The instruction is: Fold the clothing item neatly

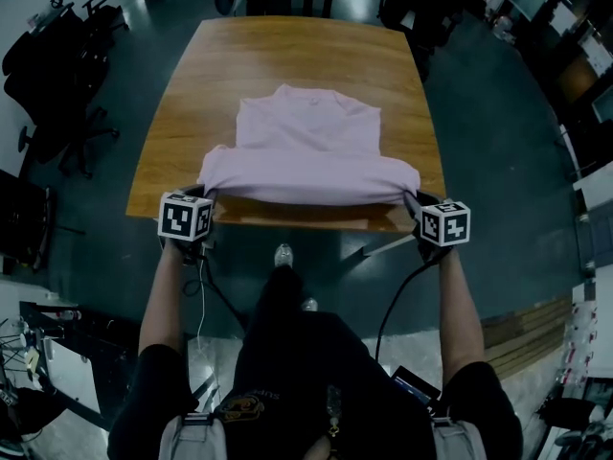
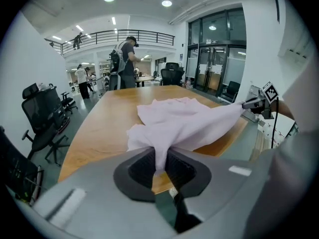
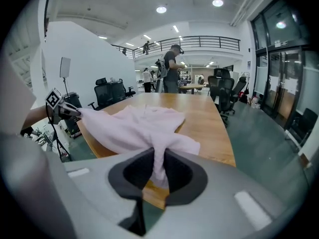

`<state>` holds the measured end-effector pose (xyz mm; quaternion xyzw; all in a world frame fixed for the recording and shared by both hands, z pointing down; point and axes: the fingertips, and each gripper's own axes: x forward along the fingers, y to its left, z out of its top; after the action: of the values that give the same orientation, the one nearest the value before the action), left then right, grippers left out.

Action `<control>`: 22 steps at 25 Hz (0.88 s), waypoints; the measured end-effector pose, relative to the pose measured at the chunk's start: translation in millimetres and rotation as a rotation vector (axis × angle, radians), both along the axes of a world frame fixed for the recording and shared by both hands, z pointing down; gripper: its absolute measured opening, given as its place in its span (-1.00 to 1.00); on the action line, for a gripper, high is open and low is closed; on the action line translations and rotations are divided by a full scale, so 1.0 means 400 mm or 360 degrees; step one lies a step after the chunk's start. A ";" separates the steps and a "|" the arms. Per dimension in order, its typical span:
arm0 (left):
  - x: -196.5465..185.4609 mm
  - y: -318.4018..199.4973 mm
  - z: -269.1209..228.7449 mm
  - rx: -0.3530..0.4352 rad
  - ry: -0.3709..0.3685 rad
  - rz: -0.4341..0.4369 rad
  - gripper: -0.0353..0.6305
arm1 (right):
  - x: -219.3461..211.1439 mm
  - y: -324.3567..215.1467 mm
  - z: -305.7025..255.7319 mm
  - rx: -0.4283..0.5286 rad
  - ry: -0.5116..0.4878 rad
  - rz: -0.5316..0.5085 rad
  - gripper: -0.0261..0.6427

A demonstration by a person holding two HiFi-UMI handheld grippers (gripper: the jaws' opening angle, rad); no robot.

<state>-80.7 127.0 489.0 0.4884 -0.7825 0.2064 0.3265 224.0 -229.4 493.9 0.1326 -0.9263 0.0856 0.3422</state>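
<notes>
A pale pink shirt lies on the wooden table, its near edge lifted and stretched taut along the table's front edge. My left gripper is shut on the shirt's near left corner; the cloth runs between its pads. My right gripper is shut on the near right corner. In the left gripper view the shirt spans across to the right gripper. From the right gripper view the shirt reaches to the left gripper. The far part with the collar rests flat on the table.
Black office chairs stand left of the table, more chairs at its far end. People stand beyond the table in the hall. A cable hangs from the right gripper. The person's legs are below the table's front edge.
</notes>
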 end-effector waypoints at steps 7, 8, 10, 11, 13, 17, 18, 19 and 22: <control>-0.012 -0.012 -0.159 0.0107 -0.0094 0.0034 -0.75 | -0.015 -0.017 -0.138 0.0072 -0.0094 -0.0038 -0.76; -0.025 -0.022 -0.179 0.0114 -0.0109 0.0041 -0.75 | -0.026 -0.023 -0.155 0.0078 -0.0103 -0.0043 -0.76; -0.056 -0.046 -0.205 0.0102 -0.0138 0.0066 -0.76 | -0.054 -0.042 -0.182 0.0090 -0.0107 -0.0050 -0.76; -0.075 -0.059 -0.211 0.0087 -0.0147 0.0079 -0.76 | -0.072 -0.052 -0.191 0.0098 -0.0100 -0.0056 -0.77; -0.114 -0.083 -0.215 0.0057 -0.0152 0.0103 -0.76 | -0.114 -0.075 -0.200 0.0109 -0.0075 -0.0075 -0.77; -0.197 -0.154 -0.224 0.0015 -0.0149 0.0160 -0.76 | -0.203 -0.140 -0.210 0.0084 -0.0016 -0.0123 -0.77; -0.221 -0.176 -0.223 -0.0003 -0.0147 0.0176 -0.76 | -0.229 -0.161 -0.210 0.0071 -0.0002 -0.0136 -0.77; -0.246 -0.201 -0.218 -0.0021 -0.0139 0.0191 -0.76 | -0.255 -0.184 -0.206 0.0059 0.0014 -0.0145 -0.77; -0.331 -0.275 -0.183 -0.0085 -0.0085 0.0227 -0.76 | -0.341 -0.258 -0.180 0.0026 0.0075 -0.0147 -0.77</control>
<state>-213.0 17.1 415.6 0.5283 -0.7484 0.2627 0.3029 87.5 -332.6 422.1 0.0944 -0.9238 0.0590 0.3663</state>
